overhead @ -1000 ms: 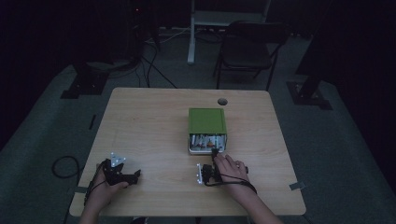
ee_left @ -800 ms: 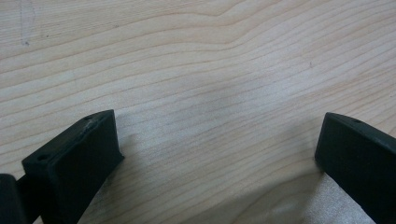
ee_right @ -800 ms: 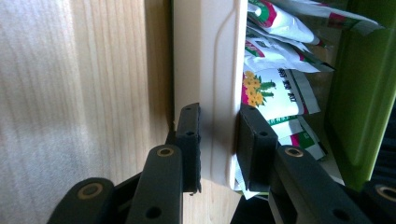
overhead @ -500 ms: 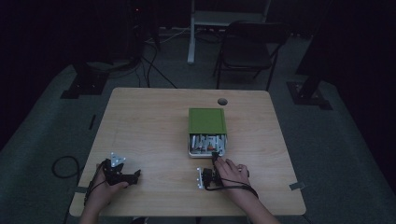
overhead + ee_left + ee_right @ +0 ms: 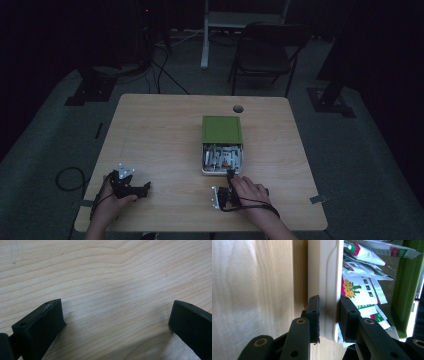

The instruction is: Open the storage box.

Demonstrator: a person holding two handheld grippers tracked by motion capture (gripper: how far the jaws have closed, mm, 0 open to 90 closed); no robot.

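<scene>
Drawer [image 5: 222, 161] front and centre here: a cream plastic tray sliding out from under a green lid [image 5: 222, 129], sitting on the right half of the table [image 5: 160, 135]. From the high view it looks roughly half out, its open section packed with sachets [image 5: 223, 157], while the far portion sits under the flat green top.

The right tongs [image 5: 329, 315] are clamped on the drawer's near wall [image 5: 325, 285], one jaw on the outside face, the other inside among the packets. That's a firm pinch on a thin, smooth, rounded-edge rim. In the high view the right tongs [image 5: 226, 189] sit just at the box's near edge, with the hand behind them.

The left tongs [image 5: 115, 322] stand wide apart, nothing between them, just pale wood grain below. In the high view the left tongs [image 5: 131, 186] sit near the table's front left corner, well apart from the box.

My read: the pull is underway, the contents already exposed, and what's left is to draw it further or let go and start on the packets.

Those sachets [image 5: 359, 290] are glossy foil, flat and crinkly, some printed with yellow flowers, others red and green. The table is light, matte, streaky laminate.
</scene>
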